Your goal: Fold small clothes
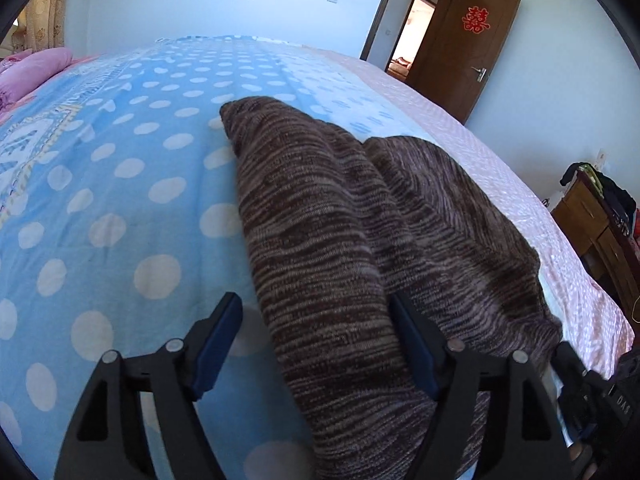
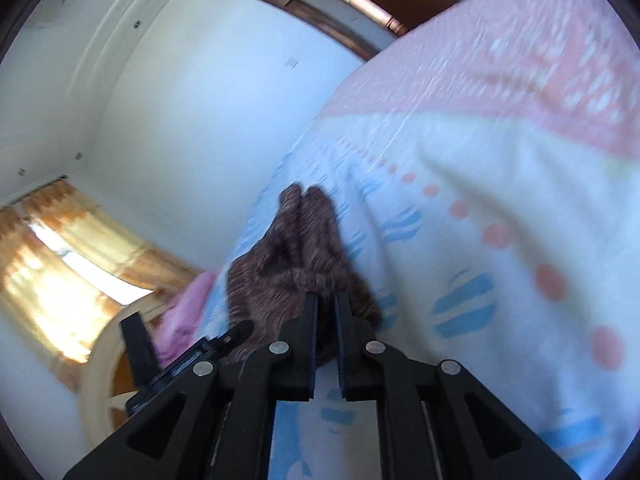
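Note:
A brown striped knit garment (image 1: 340, 216) lies on the bed, its two long parts side by side. My left gripper (image 1: 316, 316) is open, its blue-padded fingers (image 1: 218, 344) straddling the near end of the left part just above it. In the right wrist view, which is tilted and blurred, my right gripper (image 2: 326, 300) is shut on an edge of the same garment (image 2: 300, 248). The other gripper's body shows at lower left in that view (image 2: 168, 360).
The bed carries a blue sheet with white dots (image 1: 120, 200) and a pink-patterned cover (image 1: 500, 184) along its right edge. A pink pillow (image 1: 32, 72) lies far left. An open brown door (image 1: 464, 48) and a wooden cabinet (image 1: 600, 224) stand to the right.

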Demonstrator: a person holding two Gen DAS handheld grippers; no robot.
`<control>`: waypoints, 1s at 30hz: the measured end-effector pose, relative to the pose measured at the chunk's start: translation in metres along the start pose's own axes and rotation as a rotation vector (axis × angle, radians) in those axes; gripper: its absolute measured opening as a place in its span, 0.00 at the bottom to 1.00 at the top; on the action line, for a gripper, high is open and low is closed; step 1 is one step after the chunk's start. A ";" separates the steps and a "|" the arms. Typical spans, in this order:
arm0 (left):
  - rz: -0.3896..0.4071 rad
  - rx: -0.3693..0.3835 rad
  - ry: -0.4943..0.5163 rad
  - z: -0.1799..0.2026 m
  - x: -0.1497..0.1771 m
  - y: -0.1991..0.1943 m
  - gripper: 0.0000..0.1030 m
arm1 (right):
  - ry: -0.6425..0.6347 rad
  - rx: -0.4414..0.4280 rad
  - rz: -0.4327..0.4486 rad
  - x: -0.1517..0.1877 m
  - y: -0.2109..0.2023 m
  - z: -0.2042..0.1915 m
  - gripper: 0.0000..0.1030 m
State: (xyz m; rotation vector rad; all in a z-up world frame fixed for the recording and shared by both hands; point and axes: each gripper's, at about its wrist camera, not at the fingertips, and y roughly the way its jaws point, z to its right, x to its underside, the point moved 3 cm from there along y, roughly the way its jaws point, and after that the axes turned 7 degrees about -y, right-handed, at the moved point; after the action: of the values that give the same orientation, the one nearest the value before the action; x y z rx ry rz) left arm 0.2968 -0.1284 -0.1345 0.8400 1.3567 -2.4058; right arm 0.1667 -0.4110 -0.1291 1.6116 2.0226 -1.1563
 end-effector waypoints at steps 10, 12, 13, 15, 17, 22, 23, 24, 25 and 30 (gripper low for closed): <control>0.041 0.017 -0.037 -0.009 0.007 -0.012 0.92 | -0.435 0.002 -0.087 -0.022 0.020 -0.089 0.08; 0.050 0.026 -0.047 -0.012 0.011 -0.017 0.97 | -0.431 0.044 -0.168 -0.024 0.037 -0.078 0.08; 0.045 0.043 -0.055 -0.014 0.013 -0.018 0.97 | -0.406 0.058 -0.204 -0.023 0.043 -0.067 0.08; 0.035 0.056 -0.074 -0.017 0.014 -0.017 0.97 | -0.343 0.111 -0.232 -0.028 0.043 -0.039 0.05; 0.030 0.052 -0.071 -0.017 0.013 -0.016 0.98 | -0.294 0.161 -0.227 -0.033 0.036 -0.016 0.03; 0.022 -0.035 0.014 -0.003 0.025 -0.018 0.98 | -0.258 0.194 -0.166 -0.051 0.020 -0.001 0.04; 0.030 -0.032 0.022 -0.002 0.028 -0.021 0.98 | -0.282 0.156 -0.160 -0.055 0.018 -0.014 0.16; 0.039 -0.037 0.024 -0.002 0.030 -0.024 1.00 | -0.315 0.113 -0.165 -0.058 0.020 -0.028 0.39; 0.045 -0.047 0.024 -0.003 0.031 -0.026 1.00 | -0.338 0.067 -0.171 -0.058 0.025 -0.042 0.45; 0.037 -0.087 0.027 -0.004 0.032 -0.023 1.00 | -0.423 0.089 -0.299 -0.058 0.081 -0.076 0.43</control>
State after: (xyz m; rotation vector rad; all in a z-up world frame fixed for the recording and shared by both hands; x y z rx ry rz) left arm 0.2616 -0.1109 -0.1386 0.8699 1.4314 -2.2977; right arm 0.2774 -0.3902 -0.0751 1.0027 1.9856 -1.5572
